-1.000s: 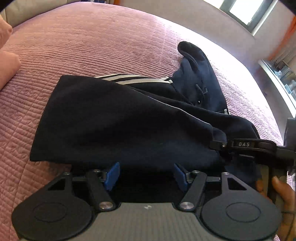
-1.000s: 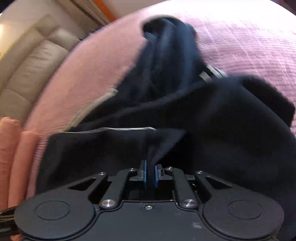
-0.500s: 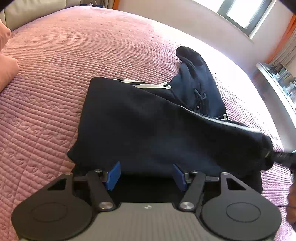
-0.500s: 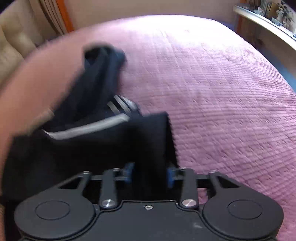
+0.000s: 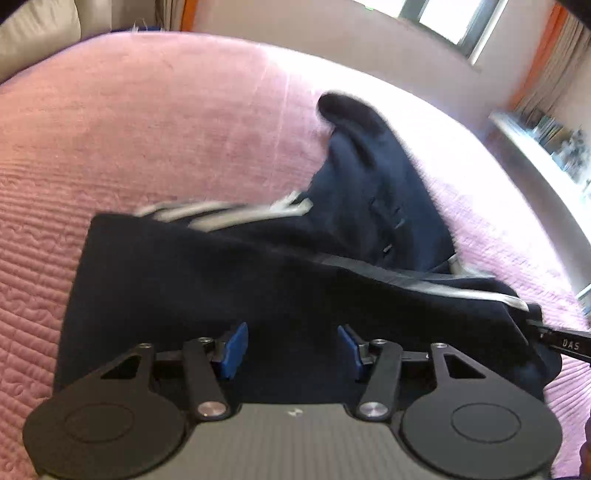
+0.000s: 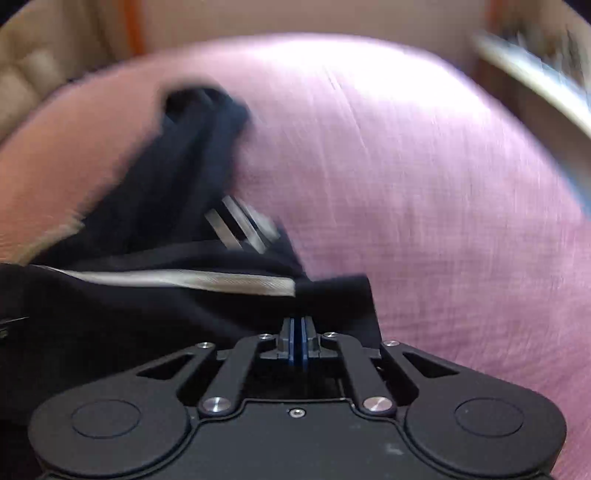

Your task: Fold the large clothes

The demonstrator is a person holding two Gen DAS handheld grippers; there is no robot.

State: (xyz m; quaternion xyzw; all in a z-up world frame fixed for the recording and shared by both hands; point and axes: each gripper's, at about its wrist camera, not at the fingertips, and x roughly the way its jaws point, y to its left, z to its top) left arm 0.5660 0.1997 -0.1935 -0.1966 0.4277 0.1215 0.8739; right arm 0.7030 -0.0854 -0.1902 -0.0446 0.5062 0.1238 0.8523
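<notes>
1. A dark navy garment with pale stripes lies partly folded on a pink quilted bedspread, one long section trailing away toward the far side of the bed.
2. The left gripper sits at the near edge of the folded cloth with its blue pads spread wide apart; dark fabric fills the space between them, and I can't tell whether the pads touch it.
3. The right gripper has its blue pads pressed almost together, pinching a corner of the garment just below a broad pale stripe.
4. In the left wrist view the tip of the right gripper reaches in from the right edge, meeting the garment's right-hand end.
5. Both views are blurred, the right wrist one more so.
6. A beige sofa stands beyond the bed on the left in the right wrist view, and a window shows at the top of the left wrist view above a cluttered ledge.
</notes>
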